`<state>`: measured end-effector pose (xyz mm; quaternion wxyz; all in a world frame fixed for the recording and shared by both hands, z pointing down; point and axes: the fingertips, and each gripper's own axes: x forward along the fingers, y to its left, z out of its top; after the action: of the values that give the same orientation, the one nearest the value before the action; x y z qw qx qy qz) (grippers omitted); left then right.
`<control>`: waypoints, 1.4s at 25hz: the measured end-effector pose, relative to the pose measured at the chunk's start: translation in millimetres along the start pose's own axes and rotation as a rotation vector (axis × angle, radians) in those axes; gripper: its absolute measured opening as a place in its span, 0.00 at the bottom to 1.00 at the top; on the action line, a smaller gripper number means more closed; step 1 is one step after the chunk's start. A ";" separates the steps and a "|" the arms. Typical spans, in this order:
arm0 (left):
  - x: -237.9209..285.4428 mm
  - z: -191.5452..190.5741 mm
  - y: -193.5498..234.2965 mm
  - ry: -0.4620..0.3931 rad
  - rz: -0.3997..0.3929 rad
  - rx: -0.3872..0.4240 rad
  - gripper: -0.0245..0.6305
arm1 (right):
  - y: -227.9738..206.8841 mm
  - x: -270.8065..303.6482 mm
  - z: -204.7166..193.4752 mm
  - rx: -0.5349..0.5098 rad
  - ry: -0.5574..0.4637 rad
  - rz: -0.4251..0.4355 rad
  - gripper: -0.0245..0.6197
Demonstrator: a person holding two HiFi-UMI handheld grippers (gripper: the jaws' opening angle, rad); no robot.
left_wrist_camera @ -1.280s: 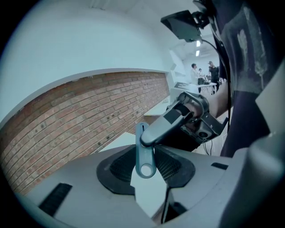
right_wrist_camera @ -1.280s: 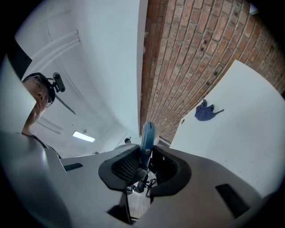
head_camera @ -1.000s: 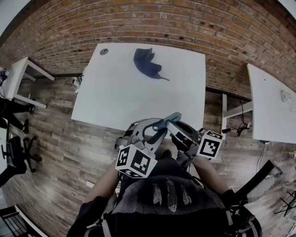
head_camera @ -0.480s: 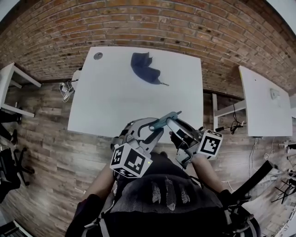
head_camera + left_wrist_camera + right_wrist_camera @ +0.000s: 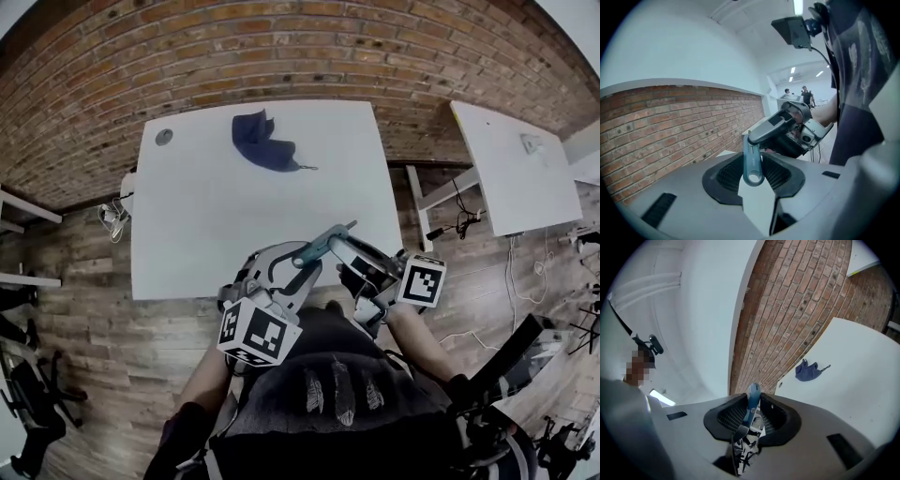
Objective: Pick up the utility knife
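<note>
- A round hole [image 5: 164, 137] sits in the white bench [image 5: 206, 225] near its far left corner, at about 10 o'clock from the bench's middle.
- A dark blue cloth [image 5: 261, 142] lies crumpled on the far part of the bench, at about 12 o'clock from the middle. It is well apart from both tools, and a thin cord trails from it toward 4 o'clock.
- The left gripper [image 5: 302, 264] is held at the bench's near edge, at about 5 o'clock from the middle. Its jaws point toward 2 o'clock, and its marker cube [image 5: 255, 333] hangs just below.
- The left gripper view shows its jaws only narrowly apart, pads pressed on either side of the knife's ringed end.
- The utility knife [image 5: 328, 239], teal and slim, is up off the bench and spans between the two tools. It slants from 8 o'clock up to 2 o'clock, over the bench's near right edge.
- The right gripper [image 5: 337, 249] comes in from 4 o'clock and meets the knife just beside the left one.
- The right gripper view shows its jaws closed down on the knife's other end, the teal tip standing up between the pads.
- A second white bench [image 5: 516, 169] stands at 3 o'clock, well apart, across a gap of wooden floor [image 5: 84, 319].
</note>
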<state>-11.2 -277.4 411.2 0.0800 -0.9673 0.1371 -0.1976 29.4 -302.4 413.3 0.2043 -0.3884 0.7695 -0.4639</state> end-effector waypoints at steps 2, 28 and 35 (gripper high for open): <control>0.2 1.0 -1.9 -0.005 -0.019 0.005 0.22 | -0.5 -3.8 1.5 0.009 -0.024 -0.011 0.17; -31.9 22.9 25.7 -0.209 -0.110 -0.078 0.03 | -10.4 -64.3 37.2 -0.038 -0.239 -0.131 0.15; -47.6 60.9 12.9 -0.411 -0.373 -0.217 0.03 | -3.7 -65.1 49.1 -0.070 -0.246 -0.097 0.15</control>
<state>-31.7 -269.3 336.0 -0.0355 -0.9985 -0.0417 0.0069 104.0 -279.4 389.7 0.2611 -0.4860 0.7346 -0.3950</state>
